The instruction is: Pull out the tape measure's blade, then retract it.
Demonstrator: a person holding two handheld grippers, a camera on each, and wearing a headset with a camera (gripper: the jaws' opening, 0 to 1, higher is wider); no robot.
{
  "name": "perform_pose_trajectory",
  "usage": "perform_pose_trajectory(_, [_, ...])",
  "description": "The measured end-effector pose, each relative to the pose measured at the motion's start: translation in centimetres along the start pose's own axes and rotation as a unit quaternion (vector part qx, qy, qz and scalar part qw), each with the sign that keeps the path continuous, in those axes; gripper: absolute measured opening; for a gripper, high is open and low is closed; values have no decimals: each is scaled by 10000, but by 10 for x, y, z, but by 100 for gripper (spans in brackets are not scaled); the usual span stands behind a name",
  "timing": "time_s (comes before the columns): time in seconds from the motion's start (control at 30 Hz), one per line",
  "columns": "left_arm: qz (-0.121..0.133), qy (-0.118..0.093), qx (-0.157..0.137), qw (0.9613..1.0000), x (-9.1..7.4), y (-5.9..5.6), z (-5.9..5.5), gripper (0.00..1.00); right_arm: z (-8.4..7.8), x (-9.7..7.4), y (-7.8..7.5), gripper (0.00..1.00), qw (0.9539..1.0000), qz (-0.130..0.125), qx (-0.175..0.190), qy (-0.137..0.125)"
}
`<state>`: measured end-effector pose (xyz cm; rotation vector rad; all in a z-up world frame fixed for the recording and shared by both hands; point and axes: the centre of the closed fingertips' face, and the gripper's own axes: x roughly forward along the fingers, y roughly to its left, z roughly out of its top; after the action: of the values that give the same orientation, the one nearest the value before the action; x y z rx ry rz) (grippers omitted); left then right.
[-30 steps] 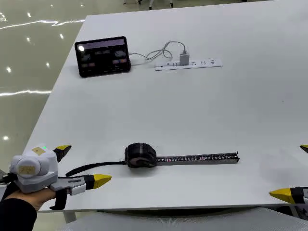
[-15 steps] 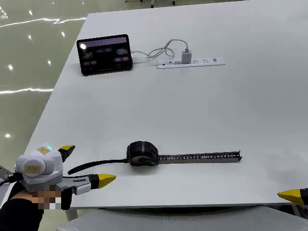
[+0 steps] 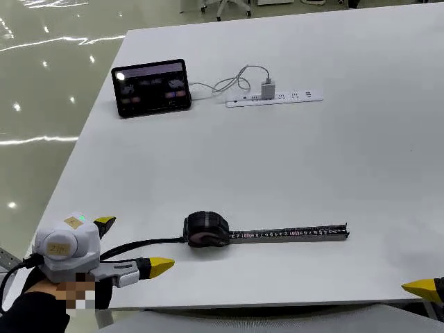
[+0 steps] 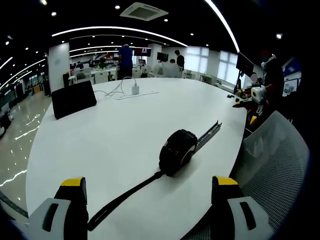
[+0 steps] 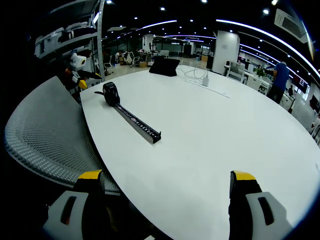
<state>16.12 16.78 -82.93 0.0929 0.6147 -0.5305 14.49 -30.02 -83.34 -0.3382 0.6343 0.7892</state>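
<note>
The left claw [image 3: 134, 243] has edged nearer the tape measure [image 3: 205, 229]; the right claw [image 5: 167, 175] seems to have drawn back.

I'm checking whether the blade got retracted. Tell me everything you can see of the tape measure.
The tape measure has a round black case, seemingly plastic, resting on the white table near its front edge. Its blade, marked with fine graduations, lies extended straight to the right, ending in a small end hook. A black wrist strap trails left; its end lies between the open jaws of the left gripper, ungripped.
</note>
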Motion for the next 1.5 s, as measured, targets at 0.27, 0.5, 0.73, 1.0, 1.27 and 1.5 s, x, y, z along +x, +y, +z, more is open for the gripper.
perform_pose_trajectory(0.27, [-9, 46, -3, 10000, 6, -4, 12, 100, 9, 2, -3, 100, 9998, 56, -178, 79])
perform_pose_trajectory(0.5, [141, 186, -424, 9988, 11, -7, 25, 100, 16, 12, 1, 100, 9992, 225, -299, 164])
perform_pose_trajectory(0.73, [153, -23, -110, 9998, 17, -24, 56, 100, 25, 22, 0, 100, 9967, 391, -609, 362])
perform_pose_trajectory(1.0, [101, 192, -131, 9997, 42, -47, 58, 100, 37, 30, -2, 100, 9933, 534, -908, 483])
perform_pose_trajectory(1.27, [361, 142, -189, 9991, 58, -56, 54, 100, 42, 35, 0, 100, 9914, 679, -983, 537])
perform_pose_trajectory(1.5, [732, 43, -485, 9961, 55, -45, 54, 100, 44, 45, 1, 100, 9874, 832, -1168, 667])
